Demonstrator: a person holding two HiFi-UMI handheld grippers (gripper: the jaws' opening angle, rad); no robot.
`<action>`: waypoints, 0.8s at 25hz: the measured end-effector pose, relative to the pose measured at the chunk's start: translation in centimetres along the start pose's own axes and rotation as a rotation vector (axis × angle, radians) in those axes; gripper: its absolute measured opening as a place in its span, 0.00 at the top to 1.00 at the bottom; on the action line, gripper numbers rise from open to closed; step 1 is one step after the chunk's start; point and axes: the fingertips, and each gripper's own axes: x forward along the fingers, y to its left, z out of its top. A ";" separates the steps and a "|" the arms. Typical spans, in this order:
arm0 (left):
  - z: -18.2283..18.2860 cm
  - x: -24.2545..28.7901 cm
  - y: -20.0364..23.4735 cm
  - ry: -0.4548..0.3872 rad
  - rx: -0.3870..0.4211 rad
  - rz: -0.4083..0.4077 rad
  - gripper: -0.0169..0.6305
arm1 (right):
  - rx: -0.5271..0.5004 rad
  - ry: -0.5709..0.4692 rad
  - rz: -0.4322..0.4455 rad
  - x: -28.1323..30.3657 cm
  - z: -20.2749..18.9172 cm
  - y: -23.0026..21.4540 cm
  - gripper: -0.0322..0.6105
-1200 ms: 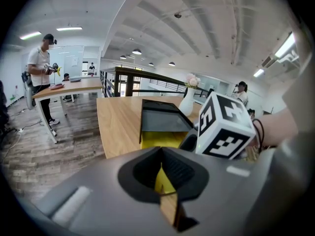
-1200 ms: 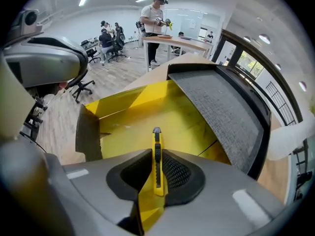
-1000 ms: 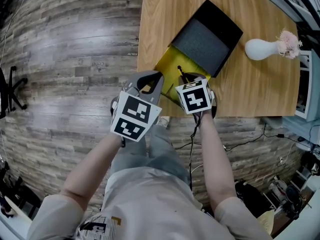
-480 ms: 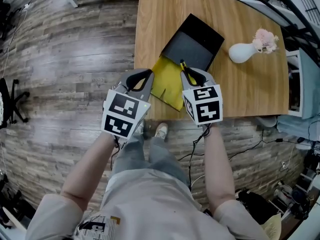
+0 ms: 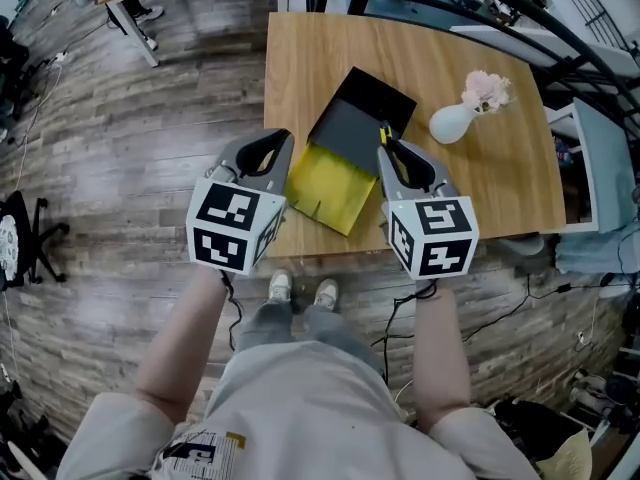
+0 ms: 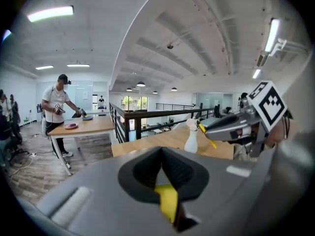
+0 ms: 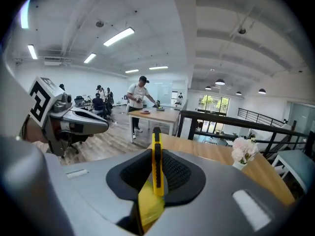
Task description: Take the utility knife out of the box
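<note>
Utility knife [image 7: 156, 163] sits clamped in the right claw [image 5: 386, 148] above the desk [image 5: 490, 183]; left claw [image 5: 278, 140] is pressed together, empty, left of the box [image 5: 355, 118].

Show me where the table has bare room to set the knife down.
Bare wood lies on the table right of the yellow tray, between the vase and the near edge. A smaller patch lies left of the black cover at the far corner. The middle is crowded by both.
</note>
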 end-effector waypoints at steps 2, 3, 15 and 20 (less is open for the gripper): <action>1.9 -0.8 -0.5 -0.032 0.018 0.002 0.97 | 0.008 -0.057 -0.013 -2.1 1.8 -0.4 0.85; 2.9 -1.2 -0.9 -0.049 0.027 0.002 0.97 | 0.010 -0.086 -0.023 -3.1 2.7 -0.7 0.85; 13.5 -7.6 -7.5 -0.261 0.195 -0.044 0.97 | 0.010 -0.363 -0.160 -16.0 10.7 -4.0 0.84; 15.3 -9.4 -8.6 -0.289 0.183 -0.061 0.97 | -0.038 -0.405 -0.202 -20.0 11.7 -4.5 0.85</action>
